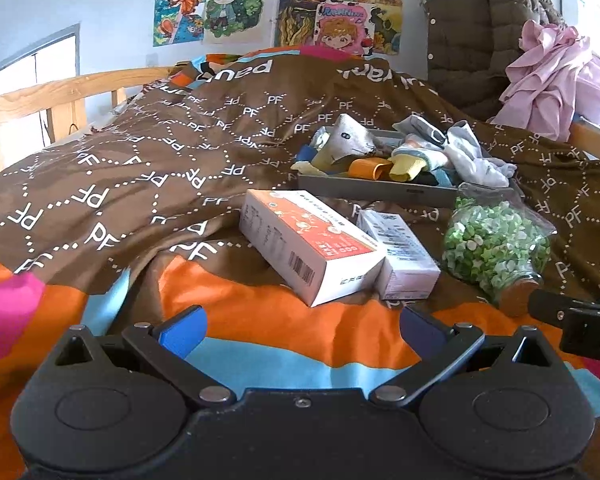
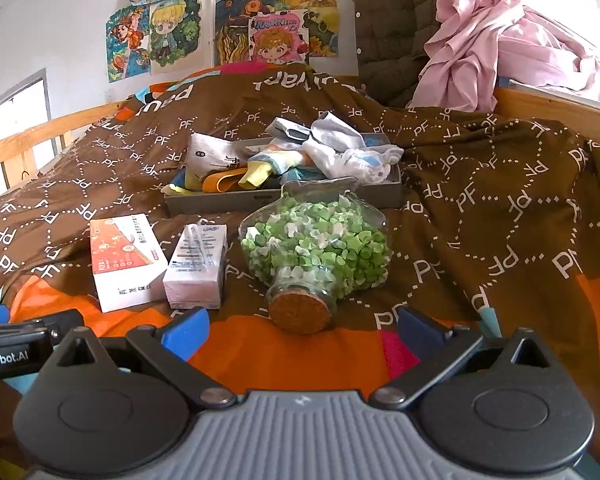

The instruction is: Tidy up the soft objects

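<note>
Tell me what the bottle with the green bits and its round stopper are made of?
The bottle looks like clear glass, maybe hard plastic: it is see-through and shiny, so the green bits show through. The stopper looks like cork: tan, speckled and matte. The green bits look like small folded paper pieces, though that is too small to tell.

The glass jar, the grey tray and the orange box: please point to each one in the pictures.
glass jar [image 2: 315, 240], right wrist view, on its belly of green pieces.
grey tray [image 2: 220, 202], right wrist view, on its front wall.
orange box [image 1: 319, 236], left wrist view, on its top face.
</note>
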Available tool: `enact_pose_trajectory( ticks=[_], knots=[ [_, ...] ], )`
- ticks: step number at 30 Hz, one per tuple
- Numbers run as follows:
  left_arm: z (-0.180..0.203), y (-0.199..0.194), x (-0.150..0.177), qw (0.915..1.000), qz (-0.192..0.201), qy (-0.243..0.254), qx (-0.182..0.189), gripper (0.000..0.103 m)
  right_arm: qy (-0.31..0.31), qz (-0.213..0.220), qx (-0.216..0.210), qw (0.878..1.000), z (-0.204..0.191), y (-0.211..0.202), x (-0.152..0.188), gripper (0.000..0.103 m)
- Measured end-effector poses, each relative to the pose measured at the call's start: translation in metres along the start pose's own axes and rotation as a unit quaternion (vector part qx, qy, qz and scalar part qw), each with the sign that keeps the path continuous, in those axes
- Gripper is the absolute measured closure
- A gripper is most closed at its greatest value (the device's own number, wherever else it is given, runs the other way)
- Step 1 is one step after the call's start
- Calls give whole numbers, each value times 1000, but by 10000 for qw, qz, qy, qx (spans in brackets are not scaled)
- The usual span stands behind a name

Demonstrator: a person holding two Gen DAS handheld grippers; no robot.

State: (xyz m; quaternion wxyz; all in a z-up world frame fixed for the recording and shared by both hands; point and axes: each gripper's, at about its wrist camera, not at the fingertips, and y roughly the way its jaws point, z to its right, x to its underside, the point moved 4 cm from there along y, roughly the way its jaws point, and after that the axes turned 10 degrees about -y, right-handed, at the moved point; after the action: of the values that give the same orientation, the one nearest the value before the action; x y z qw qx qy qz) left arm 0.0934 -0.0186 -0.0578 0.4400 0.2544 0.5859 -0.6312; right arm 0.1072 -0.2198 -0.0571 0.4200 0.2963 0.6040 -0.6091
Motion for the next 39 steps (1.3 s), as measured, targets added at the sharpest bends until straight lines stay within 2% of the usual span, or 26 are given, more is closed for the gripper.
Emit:
enact_pose_trajectory(
  ticks=[39],
  knots=[
    [-4,-2,0,10000,-5,-39,-85,1,20,-33,58,10000,2,0,0,0]
  ],
)
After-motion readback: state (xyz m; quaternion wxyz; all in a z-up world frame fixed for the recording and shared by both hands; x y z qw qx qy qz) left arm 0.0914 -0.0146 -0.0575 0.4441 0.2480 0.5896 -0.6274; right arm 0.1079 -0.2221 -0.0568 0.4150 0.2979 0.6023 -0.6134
